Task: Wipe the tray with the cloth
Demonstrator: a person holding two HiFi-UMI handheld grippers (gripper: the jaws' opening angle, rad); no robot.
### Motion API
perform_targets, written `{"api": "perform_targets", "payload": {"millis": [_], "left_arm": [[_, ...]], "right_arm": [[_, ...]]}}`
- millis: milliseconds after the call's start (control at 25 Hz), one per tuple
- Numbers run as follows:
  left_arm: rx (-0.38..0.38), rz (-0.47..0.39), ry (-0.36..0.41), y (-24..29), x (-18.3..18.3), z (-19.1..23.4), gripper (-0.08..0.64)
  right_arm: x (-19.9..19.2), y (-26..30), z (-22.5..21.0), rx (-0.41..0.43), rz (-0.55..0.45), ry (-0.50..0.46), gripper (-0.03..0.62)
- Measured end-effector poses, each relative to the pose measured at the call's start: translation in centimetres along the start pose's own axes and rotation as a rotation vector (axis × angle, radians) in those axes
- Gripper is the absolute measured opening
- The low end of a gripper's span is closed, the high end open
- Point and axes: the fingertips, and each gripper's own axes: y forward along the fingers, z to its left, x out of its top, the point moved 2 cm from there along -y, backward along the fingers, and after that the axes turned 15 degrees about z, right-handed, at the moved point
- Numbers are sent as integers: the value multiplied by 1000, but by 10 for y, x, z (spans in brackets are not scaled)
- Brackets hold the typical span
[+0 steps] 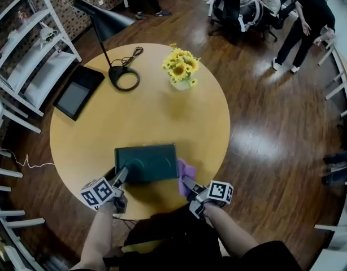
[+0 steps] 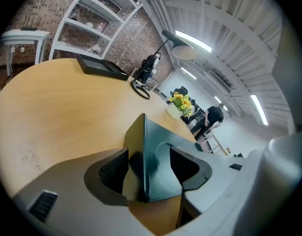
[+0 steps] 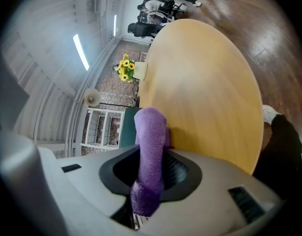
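— Clenching the left gripper (image 2: 148, 167) on the tray (image 1: 146, 162), biting the thin raised wall at its near left corner.
— And squeezing with the right gripper (image 1: 186, 183)?
— Grasping the cloth (image 3: 151, 132): purple, fuzzy, bunched into a soft roll and sticking out past the pads.
— Placing the tray where?
— Lying flat at the near edge of the round, pale wooden table (image 1: 162, 117). Looking dark green and matte, rectangular with rounded corners. Running its long axis left to right along that near edge, pointing its short ends toward the table's left and right edges.
— Touching the cloth?
— Meeting the tray's right short end, or sitting just beside it; failing to tell which from the head view.
— Hiding anything?
— Covering the tray's near left corner with the left jaws. Burying the cloth's lower end between the right pads. Blocking all but a green sliver of the tray behind the cloth in the right gripper view.
— Seeing anything farther back?
— Spotting yellow sunflowers (image 1: 181, 66) in a pale pot toward the far edge, a black lamp (image 1: 103, 17) with a cone shade and ring base beside them, and a flat dark tablet (image 1: 78, 92) at the far left edge.
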Motion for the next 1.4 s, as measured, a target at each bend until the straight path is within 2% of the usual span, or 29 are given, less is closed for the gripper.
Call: {"api": "perform_targets", "payload": {"millis": [120, 200, 280, 360, 440, 560, 680, 800, 920, 1040, 1200, 1280, 1400], "left_arm": [[-11, -88, 44, -13, 33, -1, 259], [4, -105, 146, -7, 54, -5, 259], [21, -77, 282, 13, 73, -14, 261], [38, -9, 403, 39, 84, -22, 268], [41, 88, 465, 63, 83, -22, 268], [-21, 180, 460, 75, 72, -22, 258], [-98, 192, 431, 74, 69, -25, 227], [-107, 173, 424, 69, 67, -23, 230], [-91, 153, 417, 60, 64, -17, 229], [-95, 148, 388, 46, 54, -11, 229], [-129, 108, 286, 22, 31, -7, 229], [-147, 95, 249, 11, 16, -10, 229], [-162, 102, 236, -1, -11, -24, 229]], "right_arm": [[-12, -6, 3, 32, 36, 51, 98], [-17, -12, 4, 69, 55, 99, 98], [-21, -18, 3, 70, 82, 122, 97], [-24, -20, 4, 53, 116, 135, 97], [-29, -19, 5, 30, 153, 143, 97], [-37, -19, 6, -7, 193, 141, 98], [-38, -6, 14, -1, 213, 131, 97], [-38, 14, 24, -11, 216, 96, 98], [-26, 20, 28, 2, 165, 79, 98], [1, 20, 32, 4, 115, 58, 98], [54, 34, 43, -31, 75, -6, 98], [84, 47, 52, -56, 80, -90, 98], [121, 69, 68, -104, 105, -251, 98]]}}
